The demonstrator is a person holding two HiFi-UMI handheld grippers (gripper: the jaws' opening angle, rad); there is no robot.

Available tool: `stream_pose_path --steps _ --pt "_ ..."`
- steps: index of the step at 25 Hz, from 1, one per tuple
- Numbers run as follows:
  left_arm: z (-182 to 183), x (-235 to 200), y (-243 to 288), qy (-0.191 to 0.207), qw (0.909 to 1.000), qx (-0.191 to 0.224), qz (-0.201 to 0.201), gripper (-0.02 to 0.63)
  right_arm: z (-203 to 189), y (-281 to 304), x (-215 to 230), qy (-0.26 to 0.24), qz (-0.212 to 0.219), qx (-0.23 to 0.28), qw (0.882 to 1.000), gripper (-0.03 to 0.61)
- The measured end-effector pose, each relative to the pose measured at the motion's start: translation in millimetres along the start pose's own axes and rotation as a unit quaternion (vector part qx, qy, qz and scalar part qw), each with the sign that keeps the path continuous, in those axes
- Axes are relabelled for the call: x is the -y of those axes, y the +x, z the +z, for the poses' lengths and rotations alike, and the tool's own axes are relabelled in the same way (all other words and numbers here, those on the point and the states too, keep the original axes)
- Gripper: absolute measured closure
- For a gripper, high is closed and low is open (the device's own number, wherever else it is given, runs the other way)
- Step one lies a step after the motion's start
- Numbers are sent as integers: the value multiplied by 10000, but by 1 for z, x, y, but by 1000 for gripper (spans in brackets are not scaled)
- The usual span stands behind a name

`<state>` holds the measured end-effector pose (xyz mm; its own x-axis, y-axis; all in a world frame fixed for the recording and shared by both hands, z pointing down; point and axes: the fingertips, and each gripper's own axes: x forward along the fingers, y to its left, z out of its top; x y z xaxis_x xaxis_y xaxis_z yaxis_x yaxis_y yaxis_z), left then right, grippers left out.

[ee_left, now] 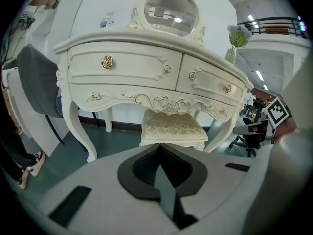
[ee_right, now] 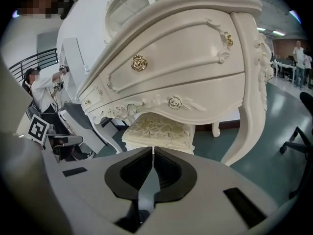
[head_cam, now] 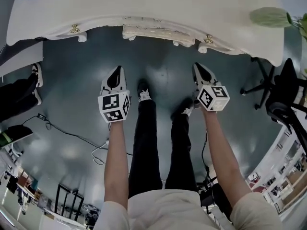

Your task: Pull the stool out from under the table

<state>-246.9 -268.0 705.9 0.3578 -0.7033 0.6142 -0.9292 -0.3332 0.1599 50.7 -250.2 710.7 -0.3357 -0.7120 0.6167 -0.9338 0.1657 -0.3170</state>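
A cream stool (ee_left: 171, 127) with a patterned cushion stands tucked under the ornate white dressing table (ee_left: 146, 67). In the right gripper view the stool (ee_right: 157, 130) sits below the table's drawers (ee_right: 181, 62). From the head view only the stool's front edge (head_cam: 152, 33) shows under the tabletop (head_cam: 144, 6). My left gripper (head_cam: 115, 78) and right gripper (head_cam: 202, 73) are both shut and empty, held side by side over the floor, well short of the stool. My legs stand between them.
A black office chair (head_cam: 283, 97) stands at the right. A cable (head_cam: 72, 135) runs over the dark green floor at the left. A person's legs and shoes (head_cam: 24, 87) are at the left edge. A vase of flowers (ee_left: 235, 40) stands on the table's right end.
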Motion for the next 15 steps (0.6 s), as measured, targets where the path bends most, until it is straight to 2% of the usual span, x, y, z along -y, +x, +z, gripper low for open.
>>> stream_pose_path --steps 4,8,10,12,15 --pt "-2 -9 14 198 9997 -64 -109 598 -11 15 2 -119 -22 -233 9997 532" --pt "-10 -21 37 278 9992 -182 -232 598 -29 25 -9 -519 180 -634 9965 532" --pt "-10 -30 53 389 9985 -249 -284 598 -29 35 -11 -401 303 -582 9970 534" --pt "-8 -39 64 233 9990 -262 -281 598 -22 44 -8 -62 449 -383 9982 534" --pt "-13 -44 74 157 9988 -275 -383 599 -30 57 7 51 263 -342 9991 534"
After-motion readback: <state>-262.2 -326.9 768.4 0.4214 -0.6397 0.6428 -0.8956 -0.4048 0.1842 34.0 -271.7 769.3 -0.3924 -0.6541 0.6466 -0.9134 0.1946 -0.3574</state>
